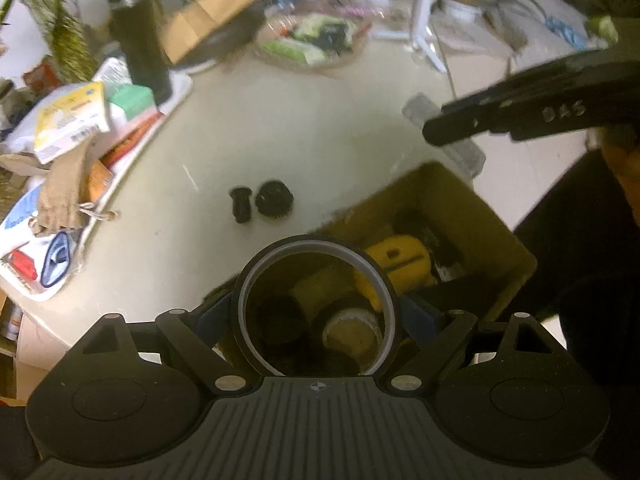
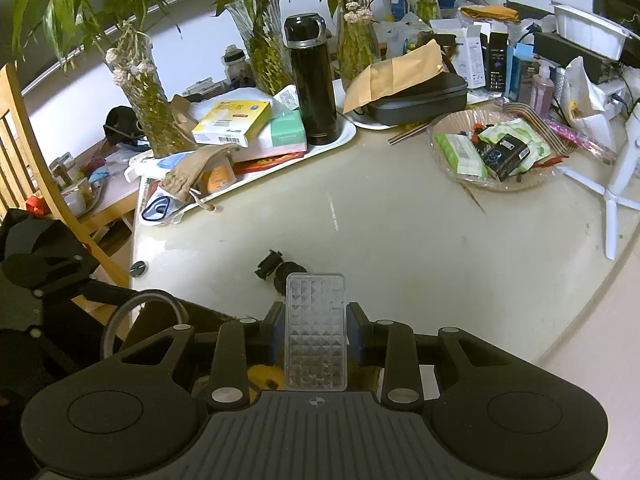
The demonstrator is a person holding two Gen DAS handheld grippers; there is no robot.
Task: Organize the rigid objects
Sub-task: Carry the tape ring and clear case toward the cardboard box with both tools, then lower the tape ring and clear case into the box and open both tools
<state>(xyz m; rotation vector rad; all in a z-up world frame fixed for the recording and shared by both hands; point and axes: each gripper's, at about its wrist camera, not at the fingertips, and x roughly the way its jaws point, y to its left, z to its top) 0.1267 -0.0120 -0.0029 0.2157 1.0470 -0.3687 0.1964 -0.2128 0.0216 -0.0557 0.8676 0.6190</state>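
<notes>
My left gripper (image 1: 318,312) is shut on a black ring (image 1: 320,246), its blue pads pressing on both sides. It hangs above an open cardboard box (image 1: 500,232) that holds a yellow object (image 1: 400,264) and rolls of tape. My right gripper (image 2: 316,336) is shut on a clear plastic case (image 2: 316,304) with a diamond pattern, held upright above the box's near side. In the left wrist view this case (image 1: 464,152) shows at the upper right. Two small black parts (image 1: 242,204) (image 1: 274,200) lie on the table beyond the box.
A white tray (image 2: 348,136) at the back left carries boxes, a pouch and a tall black flask (image 2: 312,88). A glass bowl (image 2: 440,128) of packets stands at the back right, a white tripod (image 2: 612,200) beside it. Vases with plants line the back; a wooden chair (image 2: 24,152) stands left.
</notes>
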